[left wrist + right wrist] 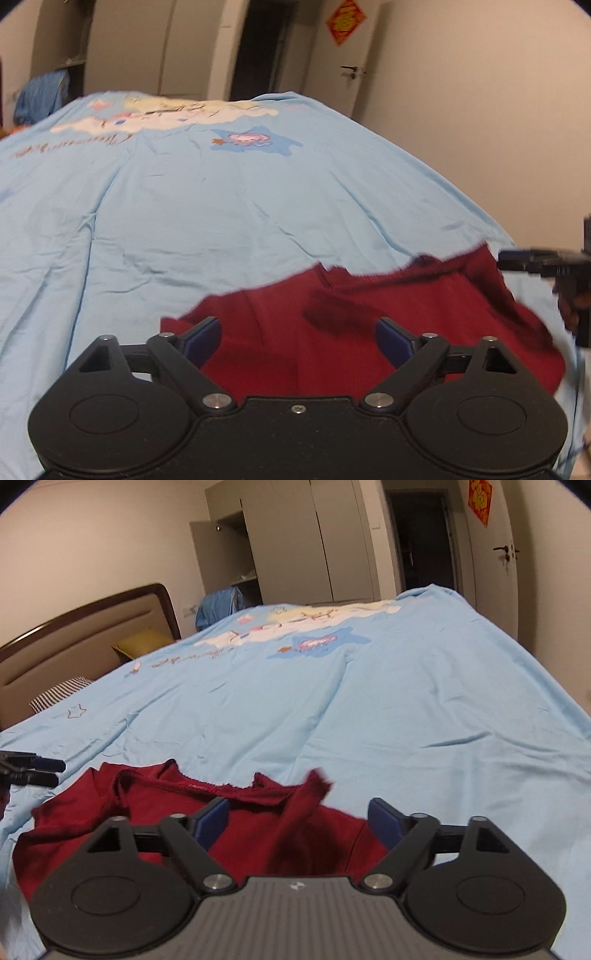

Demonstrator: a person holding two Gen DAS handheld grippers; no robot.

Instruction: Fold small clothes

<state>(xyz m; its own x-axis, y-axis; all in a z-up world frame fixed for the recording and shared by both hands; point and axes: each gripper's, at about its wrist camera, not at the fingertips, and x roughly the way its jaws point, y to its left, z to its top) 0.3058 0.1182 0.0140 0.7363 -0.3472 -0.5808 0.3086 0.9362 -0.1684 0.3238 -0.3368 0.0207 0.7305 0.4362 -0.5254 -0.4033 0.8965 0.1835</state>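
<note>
On blue bedsheet (369, 709), crumpled red garment (258, 834).

Two low wrist views, shared bed (221, 203)

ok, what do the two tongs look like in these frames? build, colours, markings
Both match: the left tongs and right tongs are matte black, with two round discs at the base, angled link arms on silver pivot pins, triangular cutouts at the outer corners and dark blue pads on the fingers. The right one's centre plate is grey and ribbed; the left's is plain black with one small screw. No cables, labels or sleeves visible.
</note>
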